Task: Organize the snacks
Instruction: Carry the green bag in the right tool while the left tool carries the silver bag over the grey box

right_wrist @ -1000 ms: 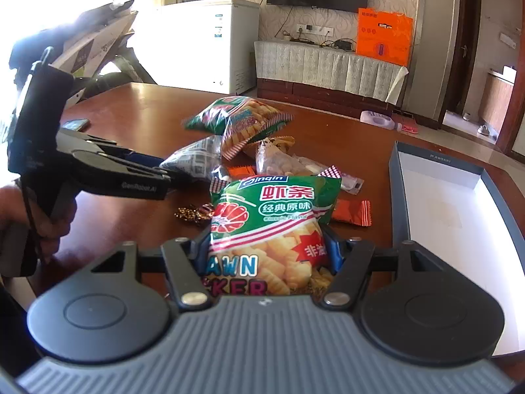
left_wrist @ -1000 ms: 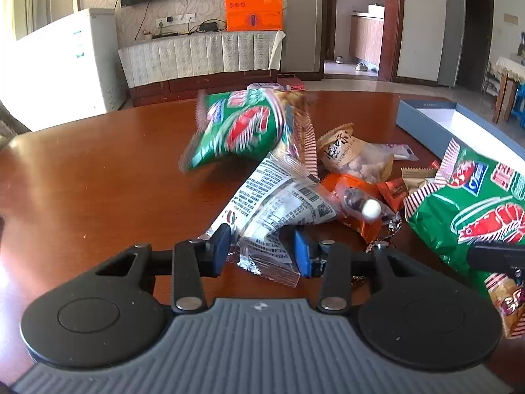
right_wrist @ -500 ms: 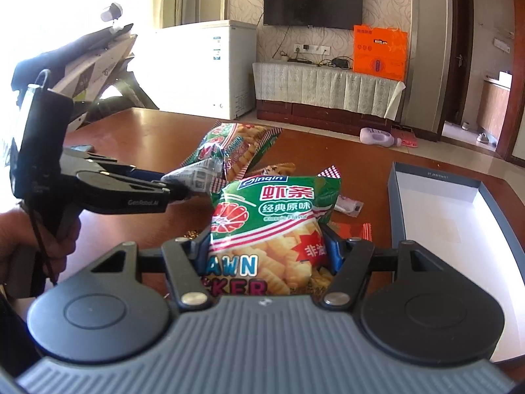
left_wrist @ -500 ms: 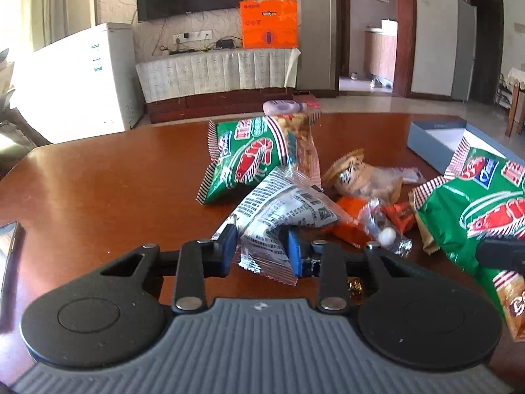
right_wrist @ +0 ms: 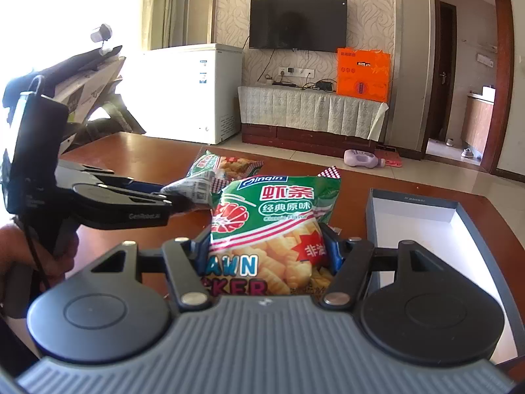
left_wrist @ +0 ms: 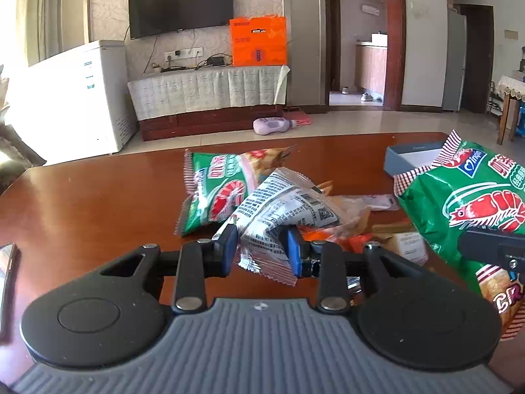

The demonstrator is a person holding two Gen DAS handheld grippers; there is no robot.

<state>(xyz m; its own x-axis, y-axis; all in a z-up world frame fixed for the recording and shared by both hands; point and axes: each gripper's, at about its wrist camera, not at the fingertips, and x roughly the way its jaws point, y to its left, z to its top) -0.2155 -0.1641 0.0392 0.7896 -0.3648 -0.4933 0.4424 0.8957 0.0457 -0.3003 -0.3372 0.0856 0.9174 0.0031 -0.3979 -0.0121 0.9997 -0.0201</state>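
Observation:
My left gripper (left_wrist: 261, 251) is shut on the bottom end of a silver printed snack packet (left_wrist: 285, 210), which hangs just above the snack pile. From the right wrist view, that gripper (right_wrist: 183, 202) reaches in from the left with the packet (right_wrist: 192, 190) at its tips. My right gripper (right_wrist: 265, 252) is shut on a green prawn-cracker bag (right_wrist: 275, 216), held upright above the table. This bag (left_wrist: 475, 197) fills the right side of the left wrist view. A second green prawn-cracker bag (left_wrist: 223, 187) lies on the brown table (left_wrist: 98, 203) behind the pile.
A grey-blue box (right_wrist: 426, 229) with a white inside stands open at the right; its corner (left_wrist: 413, 157) shows behind the held bag. Orange wrappers (left_wrist: 328, 234) and other small packets lie under the silver packet. A phone (left_wrist: 6, 275) rests at the table's left edge.
Both grippers have risen with their packets. The left jaws have narrowed on the silver packet, which has come off the pile. The far green bag has settled flat on the table.

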